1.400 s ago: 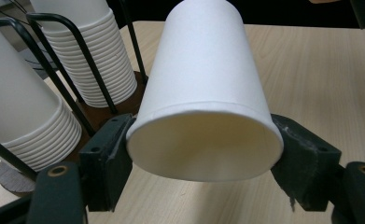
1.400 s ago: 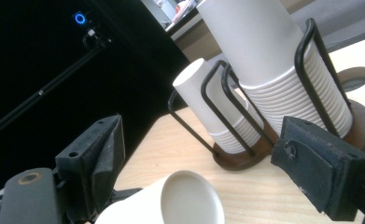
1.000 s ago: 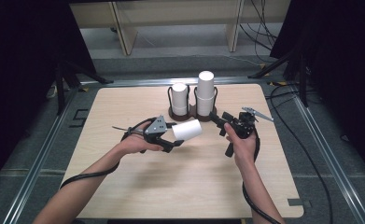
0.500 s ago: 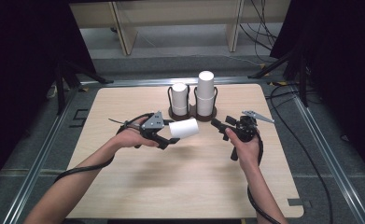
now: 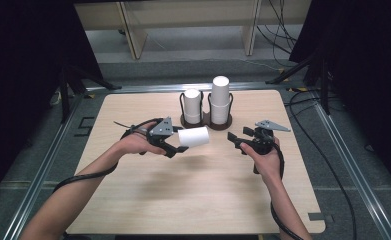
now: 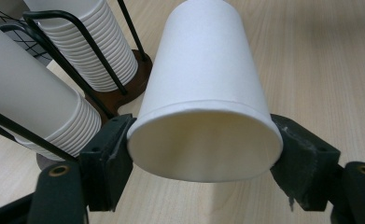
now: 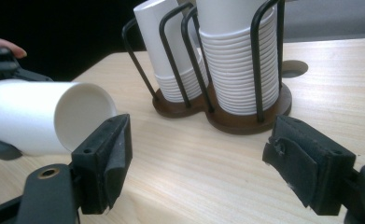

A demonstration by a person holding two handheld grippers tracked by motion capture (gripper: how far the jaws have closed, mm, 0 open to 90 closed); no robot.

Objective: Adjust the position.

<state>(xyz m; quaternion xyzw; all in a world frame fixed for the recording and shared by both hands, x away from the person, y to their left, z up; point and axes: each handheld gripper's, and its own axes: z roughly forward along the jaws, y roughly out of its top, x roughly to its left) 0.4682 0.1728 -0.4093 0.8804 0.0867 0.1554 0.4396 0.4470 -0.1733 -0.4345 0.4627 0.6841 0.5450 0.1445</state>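
High view: the left hand-held gripper (image 5: pixel 177 148) clamps a paper cup (image 5: pixel 193 136) by its rim, lying level above the tabletop (image 5: pixel 133 200) with its closed base toward the right hand-held gripper (image 5: pixel 238 142), whose empty jaws, just closing somewhat, stand near, nothing between them.

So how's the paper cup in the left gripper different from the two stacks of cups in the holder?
The held cup is a single cup lying on its side above the table, clamped at its rim by the left gripper. The cup stacks are many cups nested together, standing base-up inside the black wire holder. The held cup is free of the holder; the stacks rest on its brown base. All are plain white paper cups of the same shape.
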